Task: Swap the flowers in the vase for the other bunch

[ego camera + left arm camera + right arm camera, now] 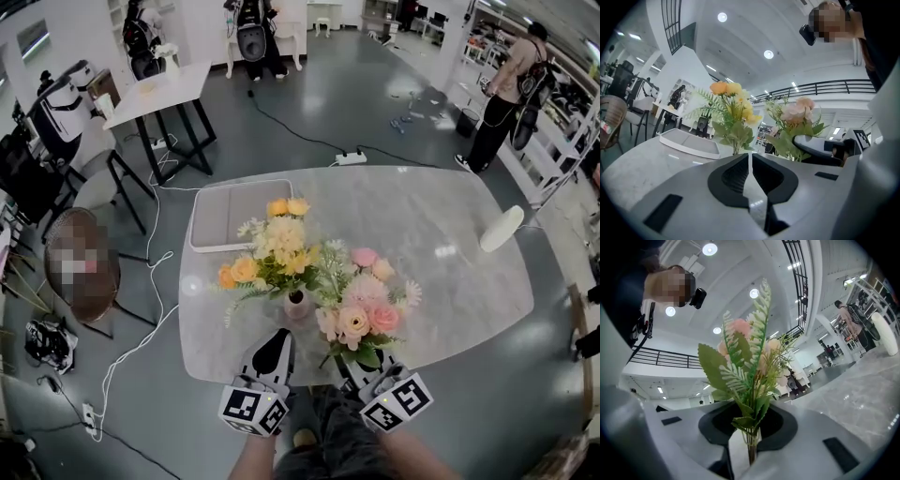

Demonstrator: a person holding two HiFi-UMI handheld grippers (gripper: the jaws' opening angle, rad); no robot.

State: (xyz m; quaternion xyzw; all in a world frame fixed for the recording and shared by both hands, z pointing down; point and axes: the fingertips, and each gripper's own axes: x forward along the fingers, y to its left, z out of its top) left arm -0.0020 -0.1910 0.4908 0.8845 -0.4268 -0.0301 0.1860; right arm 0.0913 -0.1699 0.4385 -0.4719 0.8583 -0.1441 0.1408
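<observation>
The small pinkish vase (298,306) stands on the grey marble table (441,281), near its 6 o'clock edge in the head view. The yellow and orange bunch (277,248) sits in the vase, its blooms spreading up toward 11 o'clock. The pink bunch (361,300) is just beside the vase at about 4 o'clock. It is off the table and stands roughly upright, with its blooms close against the yellow bunch's greenery.

The right gripper (349,364) holds the pink bunch from 5 o'clock. In the right gripper view its fingers (719,425) pinch the thin stems low down, and the leaves and flowers (750,371) rise above them.

The left gripper (279,341) is at 6 o'clock of the vase, just short of it. Its fingers (731,176) are pressed together with nothing between them. Beyond them both bunches show, the yellow one (731,110) on the left and the pink one (799,112) on the right.

A shallow grey tray (225,216) lies on the table at 11 o'clock of the vase. A white oblong thing (502,229) rests at the table's edge, well apart at 2 o'clock.
</observation>
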